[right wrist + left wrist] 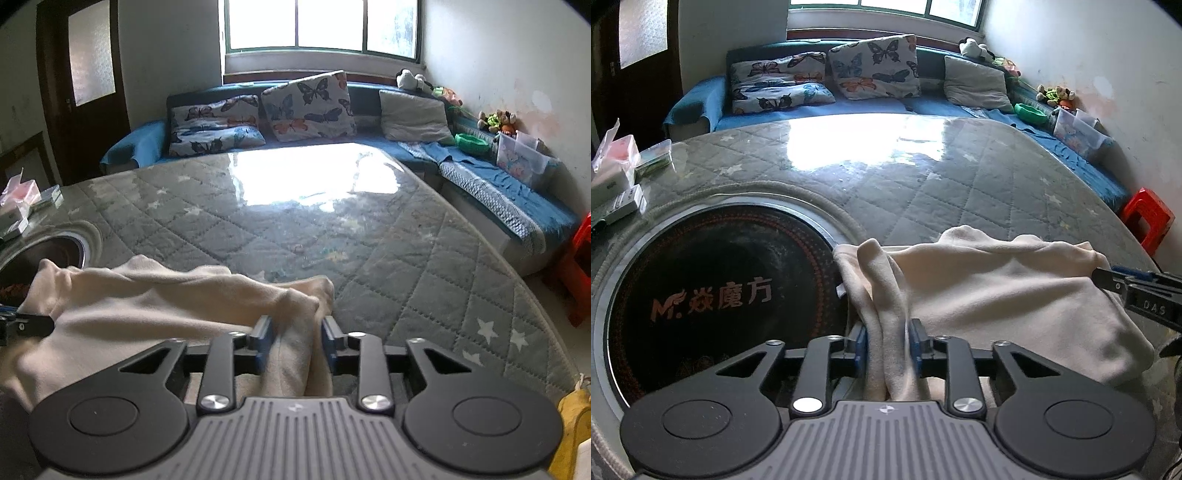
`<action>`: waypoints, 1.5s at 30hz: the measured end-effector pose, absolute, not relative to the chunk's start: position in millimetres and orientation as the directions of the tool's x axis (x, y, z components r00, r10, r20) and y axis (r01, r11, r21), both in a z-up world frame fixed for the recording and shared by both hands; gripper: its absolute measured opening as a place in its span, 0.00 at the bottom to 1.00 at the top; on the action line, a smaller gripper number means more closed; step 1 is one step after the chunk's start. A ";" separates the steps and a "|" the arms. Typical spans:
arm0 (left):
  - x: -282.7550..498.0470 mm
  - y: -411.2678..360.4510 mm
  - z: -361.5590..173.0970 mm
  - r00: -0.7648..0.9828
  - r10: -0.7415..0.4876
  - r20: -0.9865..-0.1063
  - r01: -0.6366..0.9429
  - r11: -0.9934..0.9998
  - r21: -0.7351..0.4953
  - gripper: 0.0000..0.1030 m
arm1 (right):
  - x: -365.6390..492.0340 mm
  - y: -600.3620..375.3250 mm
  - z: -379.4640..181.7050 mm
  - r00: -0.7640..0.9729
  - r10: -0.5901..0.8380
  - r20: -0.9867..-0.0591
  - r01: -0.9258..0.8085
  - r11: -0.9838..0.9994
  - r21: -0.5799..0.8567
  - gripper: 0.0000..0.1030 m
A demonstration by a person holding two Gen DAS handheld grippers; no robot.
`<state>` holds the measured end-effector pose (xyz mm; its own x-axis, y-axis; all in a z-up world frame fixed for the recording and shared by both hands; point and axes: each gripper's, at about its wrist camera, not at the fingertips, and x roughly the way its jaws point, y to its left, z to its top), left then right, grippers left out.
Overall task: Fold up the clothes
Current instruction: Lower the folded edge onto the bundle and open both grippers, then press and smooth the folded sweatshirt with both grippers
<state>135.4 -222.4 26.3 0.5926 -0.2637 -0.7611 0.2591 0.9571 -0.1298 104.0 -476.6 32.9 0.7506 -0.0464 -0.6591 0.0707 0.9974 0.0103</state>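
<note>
A cream garment (1004, 291) lies bunched at the near edge of the quilted grey table (923, 192). My left gripper (888, 341) is shut on a gathered fold at its left end, beside the round black cooktop (713, 295). My right gripper (295, 341) is shut on a gathered fold at the garment's (140, 306) right end. The cloth spans between the two grippers. The right gripper also shows at the right edge of the left wrist view (1141, 295), and the left gripper shows at the left edge of the right wrist view (26, 325).
Boxes and packets (617, 173) sit at the table's left edge. A blue sofa (498, 192) with butterfly cushions (310, 107) wraps the far and right sides. A red stool (1148, 218) stands at the right. A yellow cloth (572, 421) lies near the right corner.
</note>
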 end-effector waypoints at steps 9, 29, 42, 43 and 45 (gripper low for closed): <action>139.3 -214.2 33.5 0.610 -0.237 -0.756 0.220 0.967 -0.125 0.43 | 108.2 -468.8 38.5 0.765 0.001 -0.644 0.028 0.999 0.036 0.53; 129.1 -203.4 35.2 0.615 -0.241 -0.751 0.214 0.967 -0.135 0.49 | 93.7 -478.9 33.6 0.768 0.076 -0.636 0.051 0.983 0.179 0.71; 104.5 -204.8 36.9 0.601 -0.287 -0.746 0.264 0.952 -0.154 0.49 | 64.1 -508.1 21.1 0.755 0.083 -0.651 0.146 0.946 0.290 0.72; 104.0 -205.3 35.1 0.597 -0.285 -0.750 0.266 0.952 -0.151 0.49 | 63.1 -508.2 20.1 0.753 0.081 -0.653 0.148 0.946 0.289 0.72; 104.2 -205.4 31.3 0.591 -0.277 -0.757 0.263 0.954 -0.144 0.49 | 61.0 -508.5 18.2 0.749 0.079 -0.657 0.152 0.946 0.287 0.72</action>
<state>104.2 -205.4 31.3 0.5911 -0.2772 -0.7575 0.2629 0.9540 -0.1440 61.0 -508.5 18.2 0.7493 0.0790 -0.6574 0.1524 0.9456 0.2874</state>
